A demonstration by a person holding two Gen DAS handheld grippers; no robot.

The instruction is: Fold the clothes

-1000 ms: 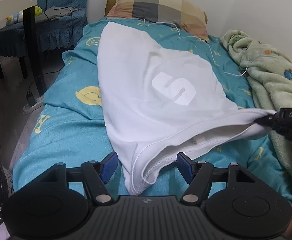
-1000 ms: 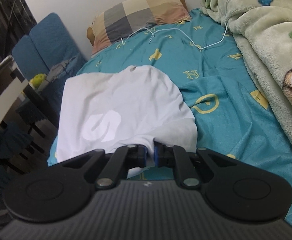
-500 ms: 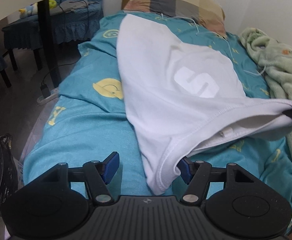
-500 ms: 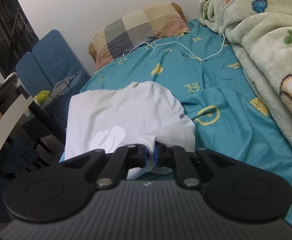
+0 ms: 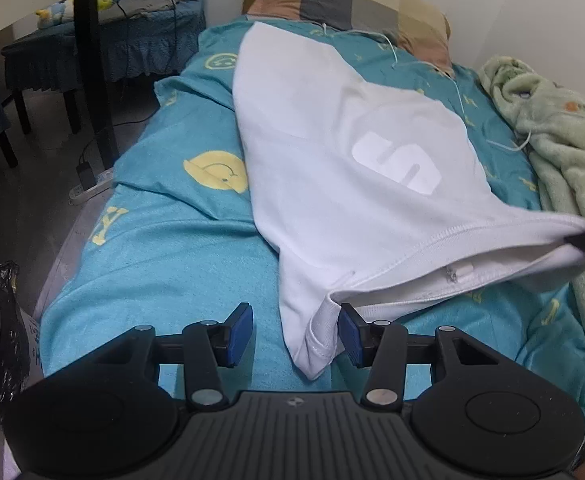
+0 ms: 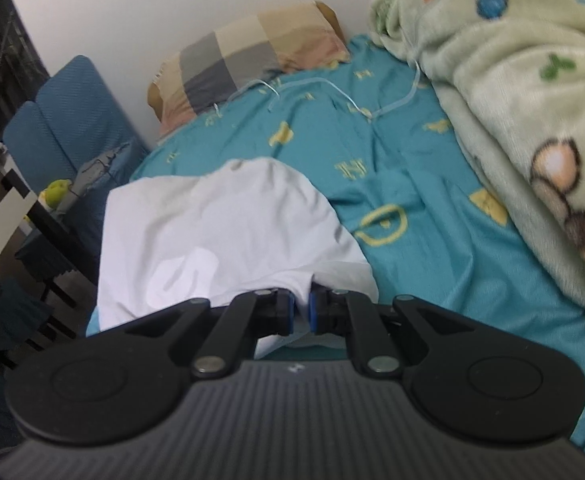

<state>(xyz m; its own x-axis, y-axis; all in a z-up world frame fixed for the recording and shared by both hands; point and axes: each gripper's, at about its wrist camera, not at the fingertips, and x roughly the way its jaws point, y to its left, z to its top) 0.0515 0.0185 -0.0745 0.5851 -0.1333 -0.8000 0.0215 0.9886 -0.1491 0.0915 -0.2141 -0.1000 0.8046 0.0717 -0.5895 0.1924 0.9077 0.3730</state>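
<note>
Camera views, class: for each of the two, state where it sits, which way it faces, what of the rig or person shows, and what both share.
Left wrist: on the left gripper, looking down the bed; jaws closing around the white printed cotton T-shirt, its near corner between the blue pads; the right gripper's tip at the right edge.
Right wrist: on the right gripper, facing the checked pillow and fluffy green blanket; jaws shut on the shirt.
Shared: shirt, pillow, blanket, teal patterned bedsheet.

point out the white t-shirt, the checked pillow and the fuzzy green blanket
white t-shirt (image 5: 332,168): left wrist view, flat chest fabric beside the logo
checked pillow (image 5: 348,0): left wrist view, grey middle patch
fuzzy green blanket (image 6: 512,92): right wrist view, plush top fold
</note>
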